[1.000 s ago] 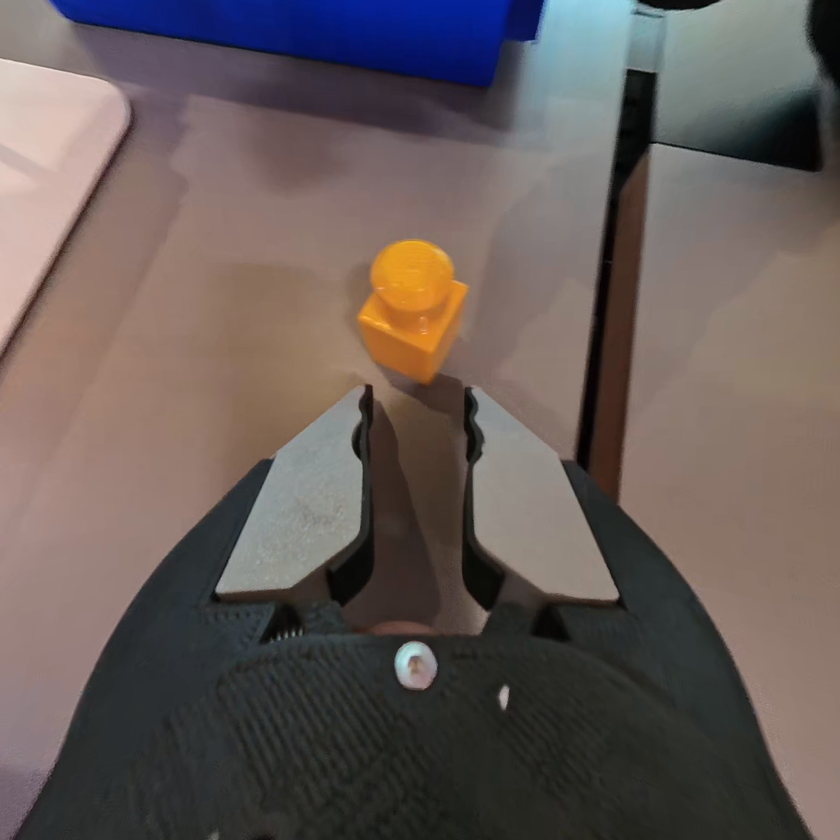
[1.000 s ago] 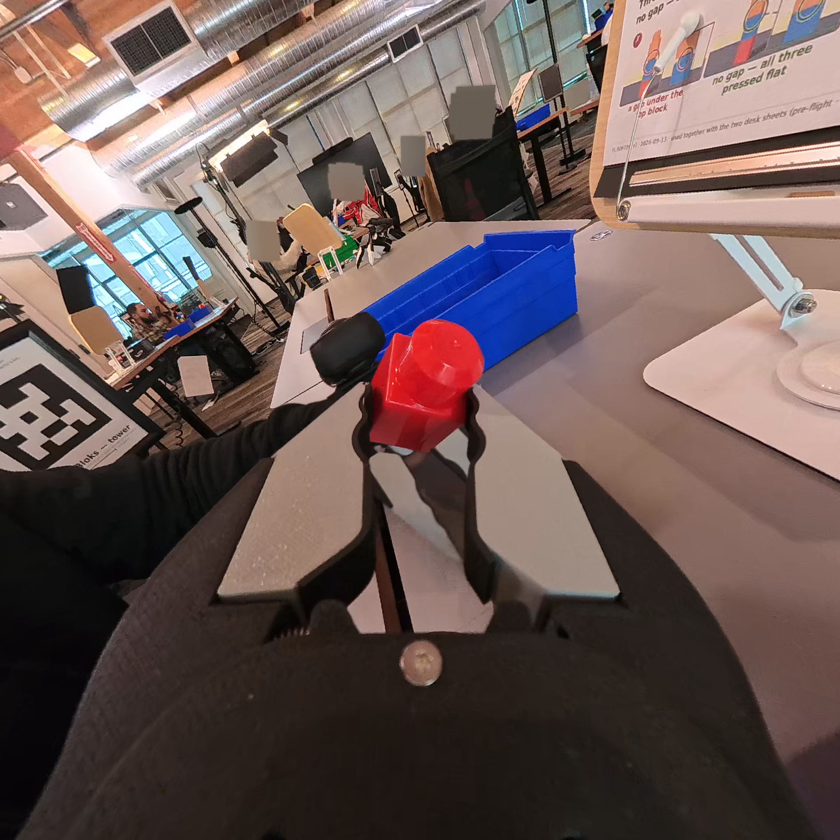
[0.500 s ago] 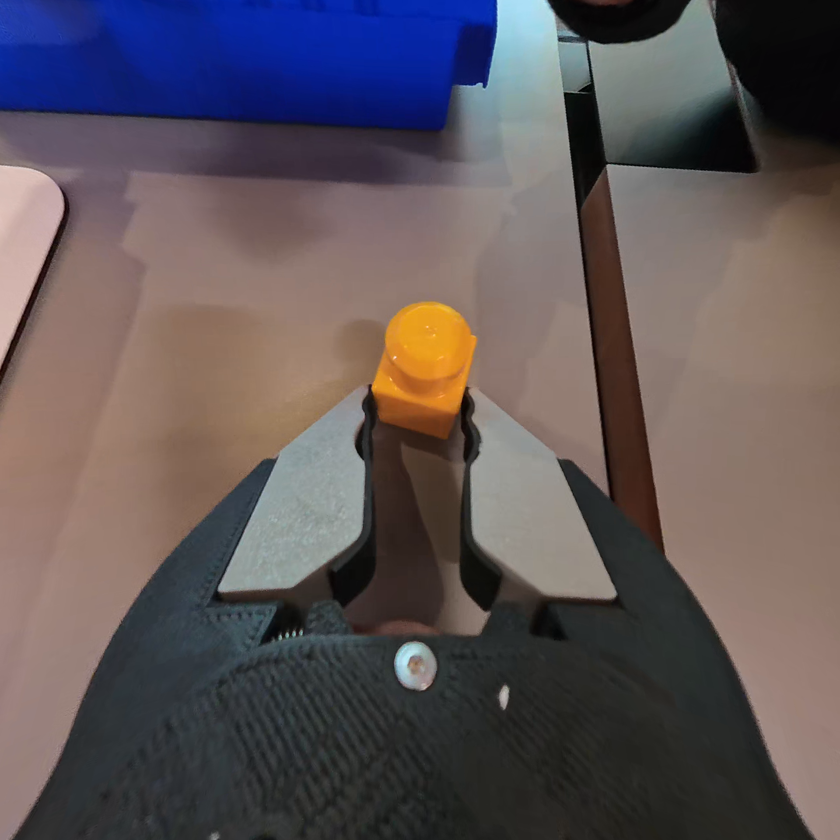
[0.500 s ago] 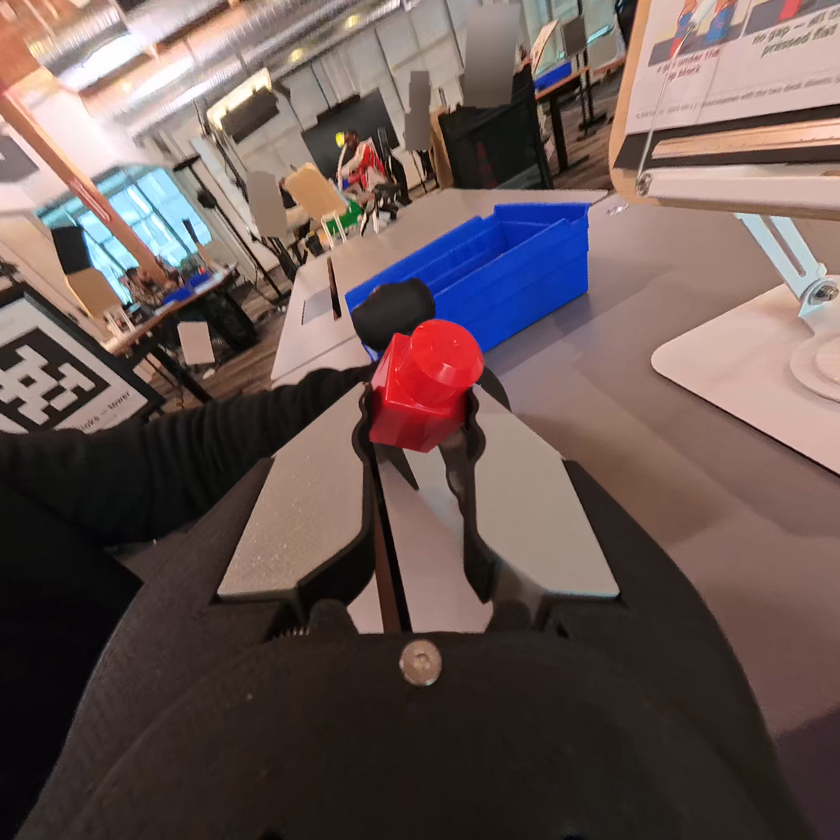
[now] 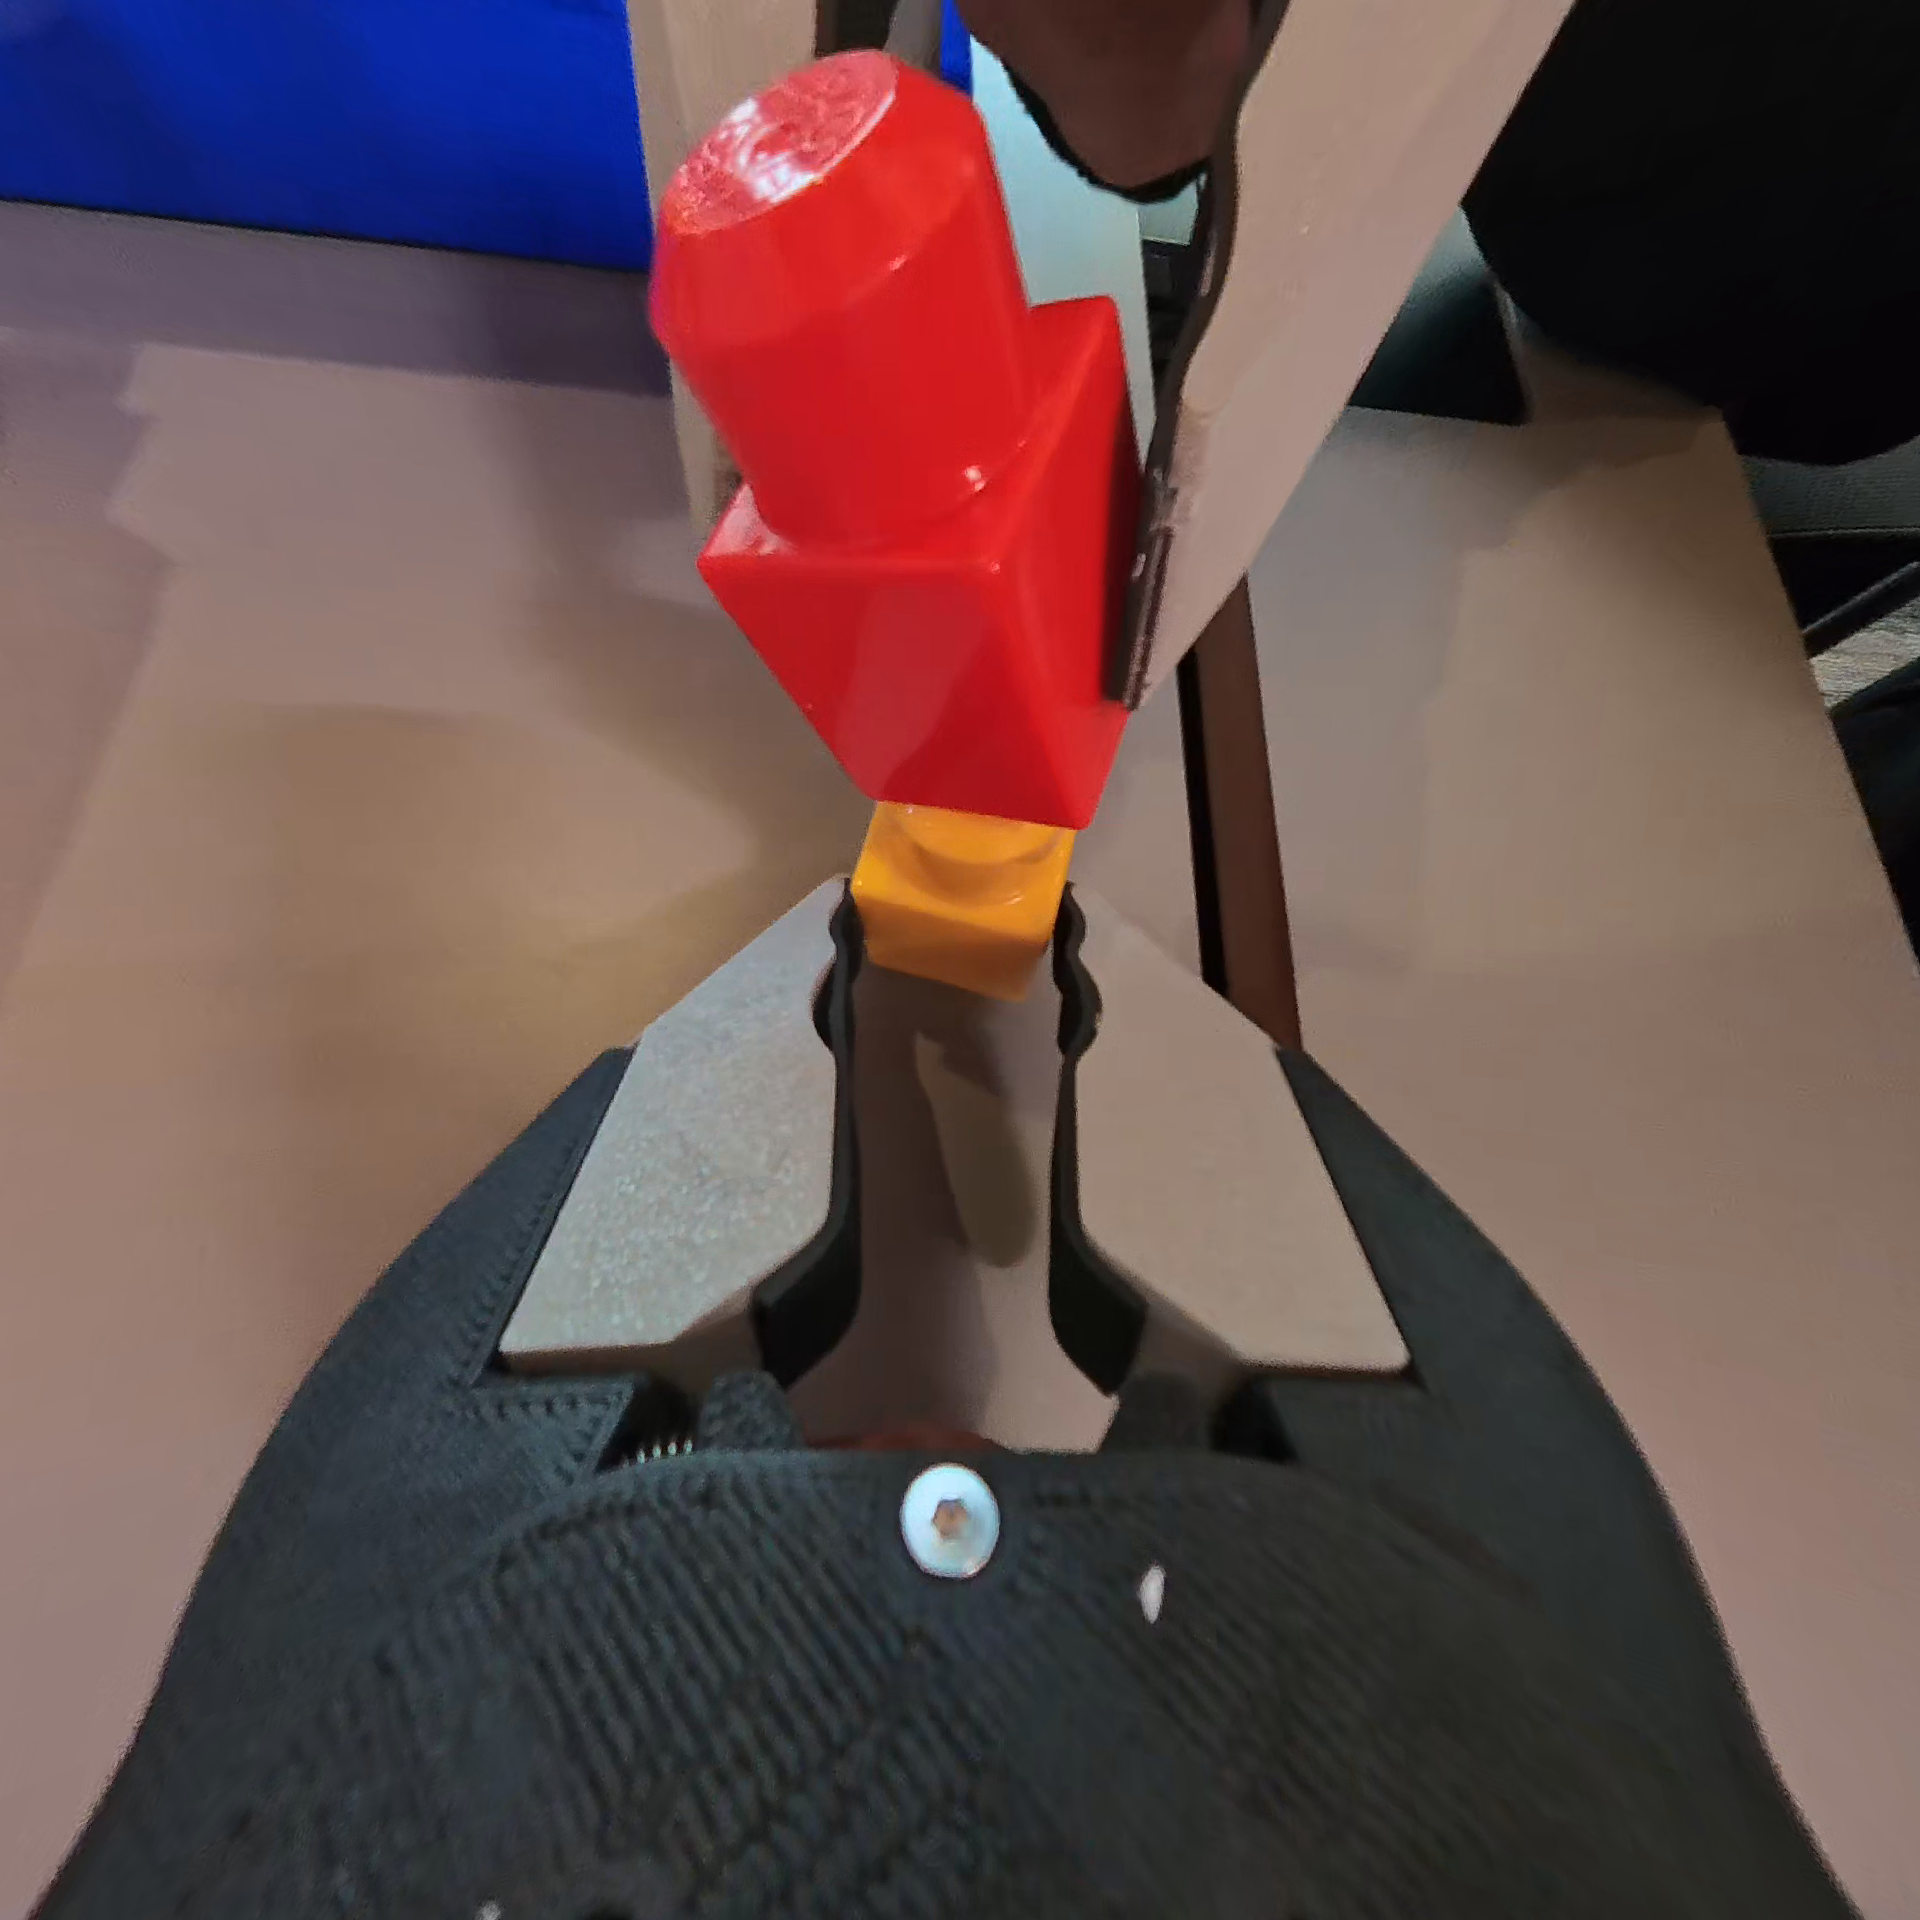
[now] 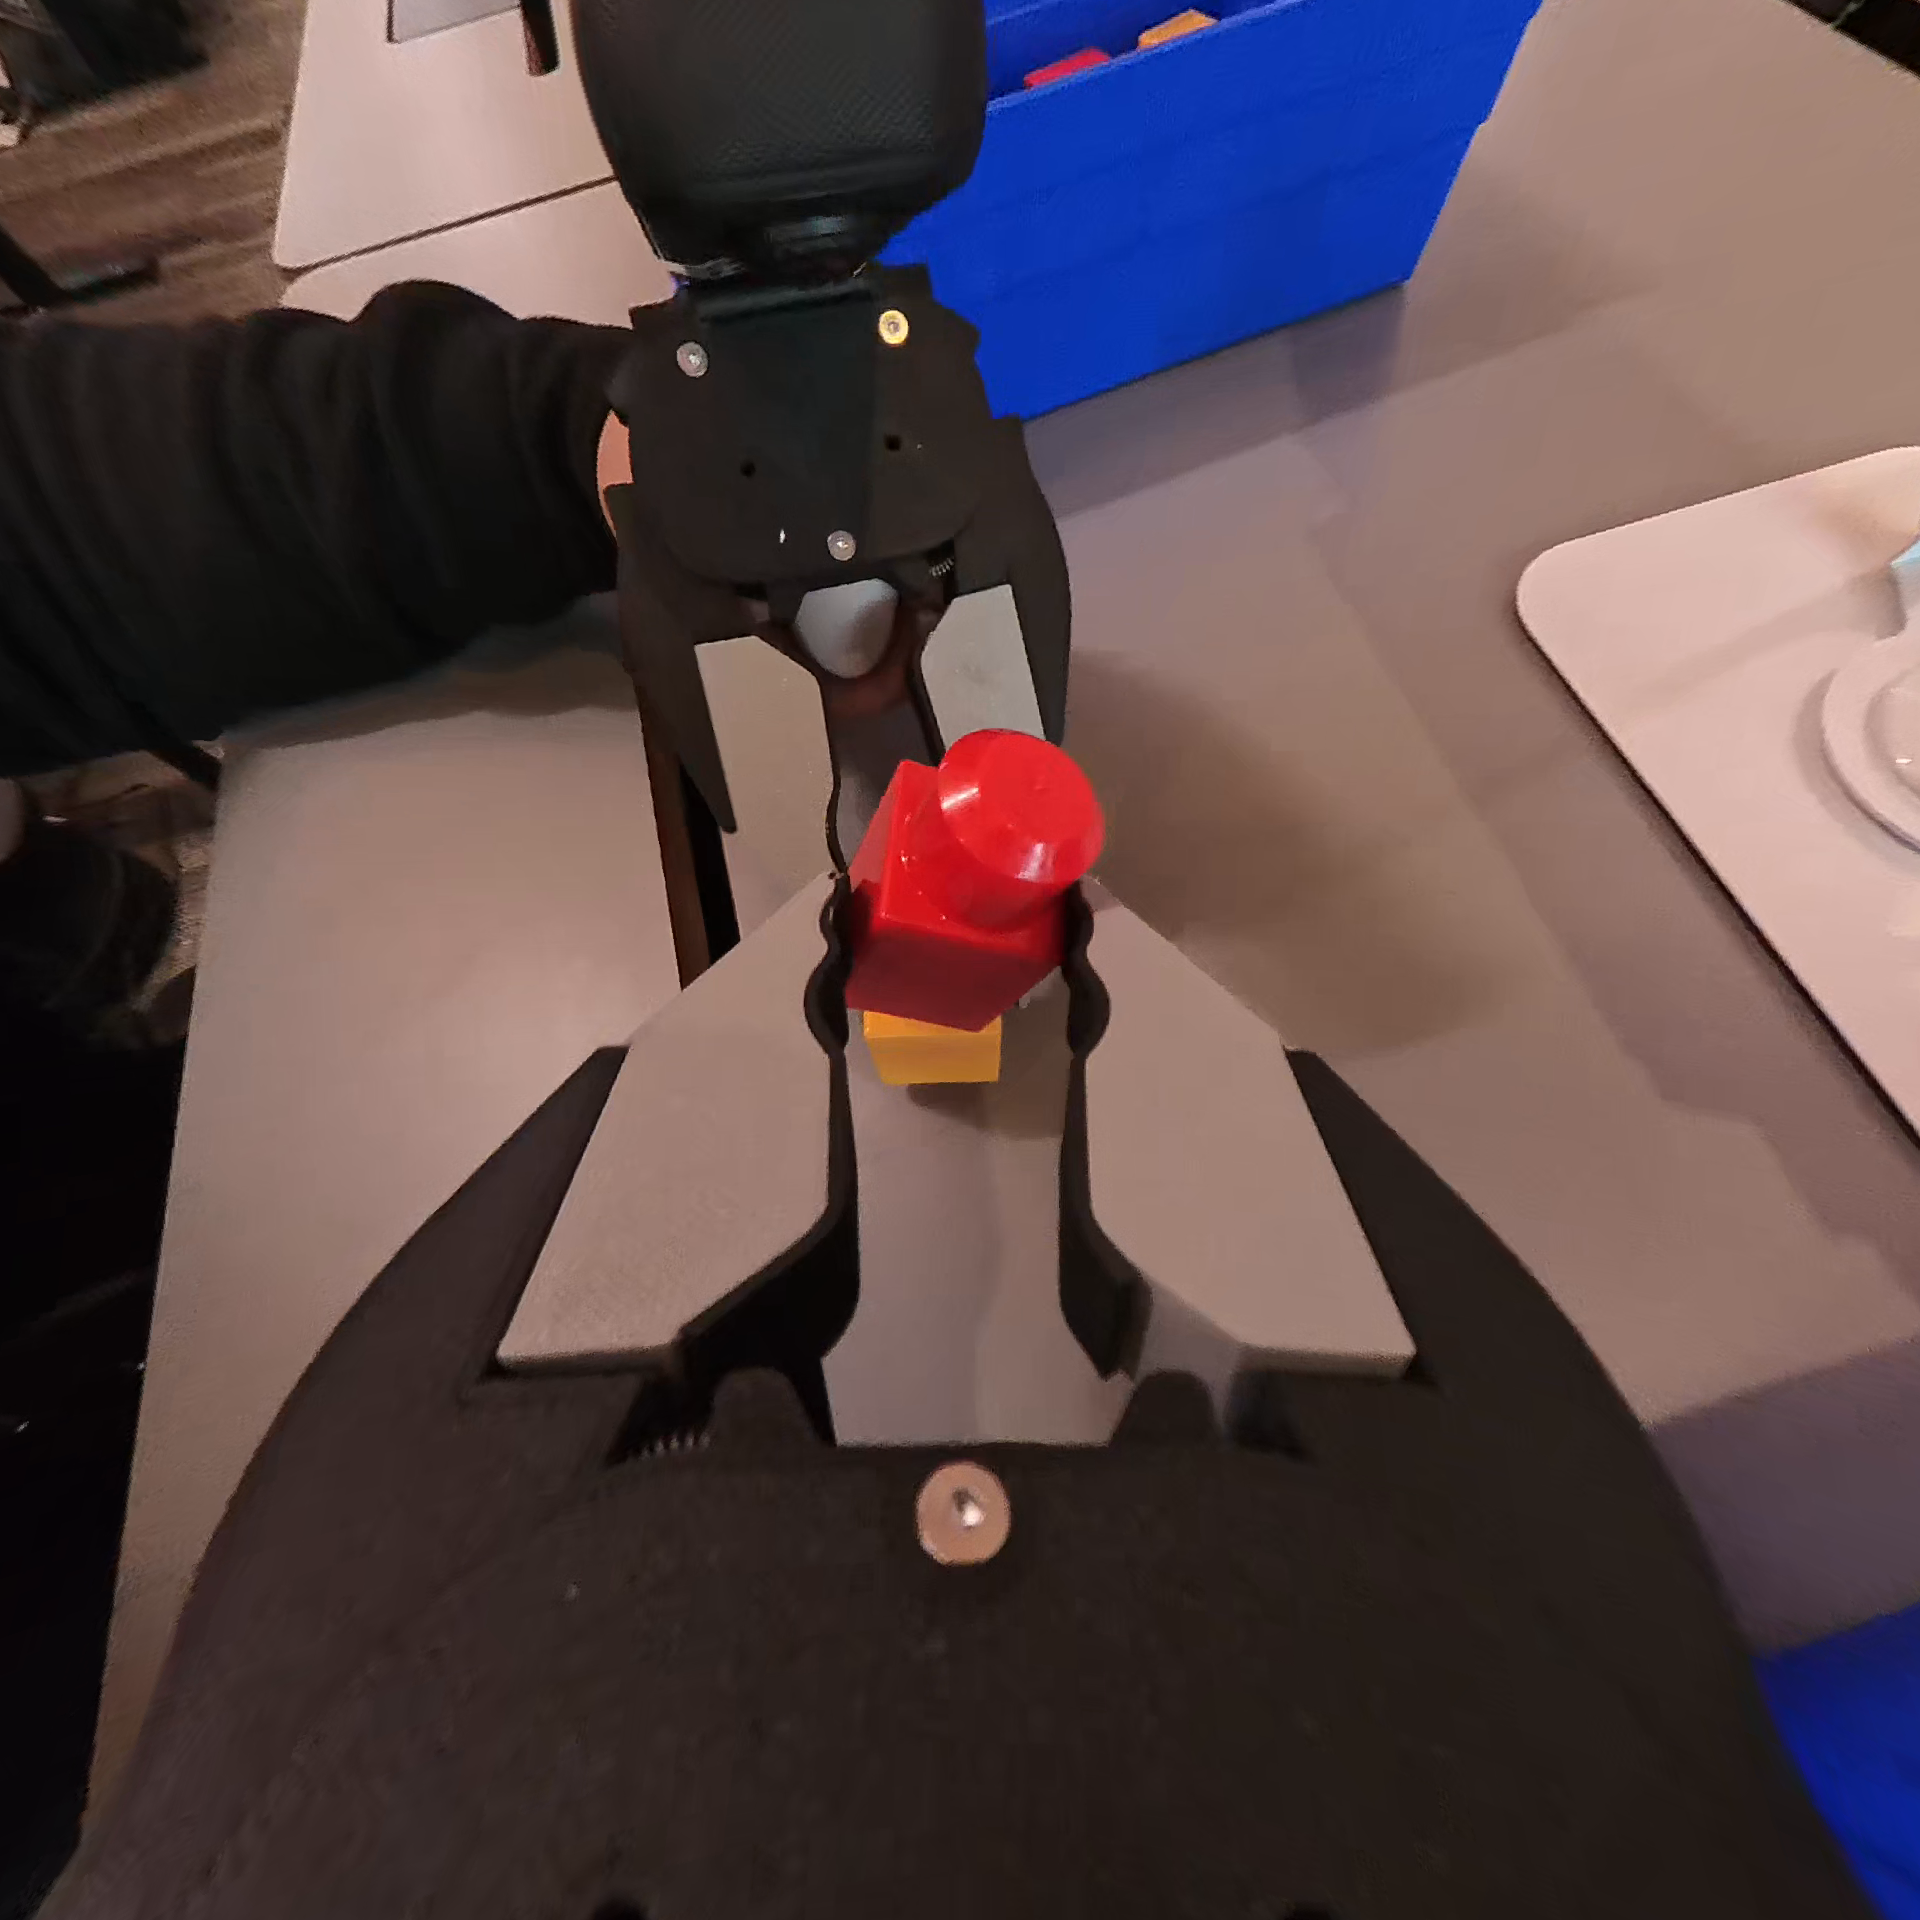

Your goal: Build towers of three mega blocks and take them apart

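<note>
An orange block (image 5: 951, 930) stands on the grey table between the fingertips of my left gripper (image 5: 956, 935), which is shut on it. My right gripper (image 6: 956, 935) is shut on a red block (image 6: 966, 883) and holds it tilted right over the orange block (image 6: 935, 1049), at its stud. In the left wrist view the red block (image 5: 904, 468) fills the middle, and the right gripper's fingers (image 5: 1278, 364) flank it from above. The left gripper's black body (image 6: 800, 447) faces me in the right wrist view. The orange block's stud is mostly hidden.
A blue bin (image 6: 1195, 208) with a few blocks stands at the back of the table. A white stand base (image 6: 1714, 675) lies at the right. A dark seam between two tabletops (image 5: 1236, 831) runs beside the blocks. A person's black sleeve (image 6: 260, 499) reaches in from the left. The tips of one gripper are about 7 centimeters away from the tips of the other.
My right gripper has tipped downward and brought the red block over the orange one. My left gripper has moved forward until its fingertips hold the orange block.
</note>
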Available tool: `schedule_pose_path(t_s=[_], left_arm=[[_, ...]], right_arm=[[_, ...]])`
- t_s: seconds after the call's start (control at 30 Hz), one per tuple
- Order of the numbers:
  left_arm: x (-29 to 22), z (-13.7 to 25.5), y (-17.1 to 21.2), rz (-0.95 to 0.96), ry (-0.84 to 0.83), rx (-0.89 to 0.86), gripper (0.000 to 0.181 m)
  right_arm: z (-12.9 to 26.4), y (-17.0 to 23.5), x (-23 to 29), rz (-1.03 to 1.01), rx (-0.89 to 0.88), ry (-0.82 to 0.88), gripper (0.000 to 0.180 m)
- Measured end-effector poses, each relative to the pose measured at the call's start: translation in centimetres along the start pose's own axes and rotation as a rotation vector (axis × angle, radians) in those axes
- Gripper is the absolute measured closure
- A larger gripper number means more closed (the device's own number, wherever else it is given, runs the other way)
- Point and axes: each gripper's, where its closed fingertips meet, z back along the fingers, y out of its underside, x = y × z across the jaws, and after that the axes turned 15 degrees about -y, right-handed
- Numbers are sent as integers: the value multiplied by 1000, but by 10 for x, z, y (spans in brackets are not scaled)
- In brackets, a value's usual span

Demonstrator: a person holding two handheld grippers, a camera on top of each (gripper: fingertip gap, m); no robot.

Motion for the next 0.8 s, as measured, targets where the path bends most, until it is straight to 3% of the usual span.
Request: schedule_pose_path(t_s=[0.37, 0.63, 0.8], left_arm=[[-16, 7, -17, 132, 125, -22, 146], [-4, -4, -2, 209, 16, 117, 147], [-26, 19, -26, 264, 238, -24, 148]], right_arm=[[-1, 5, 8, 7, 12, -81, 143], [-6, 19, -9, 72, 148, 80, 144], [0, 2, 14, 80, 14, -95, 144]])
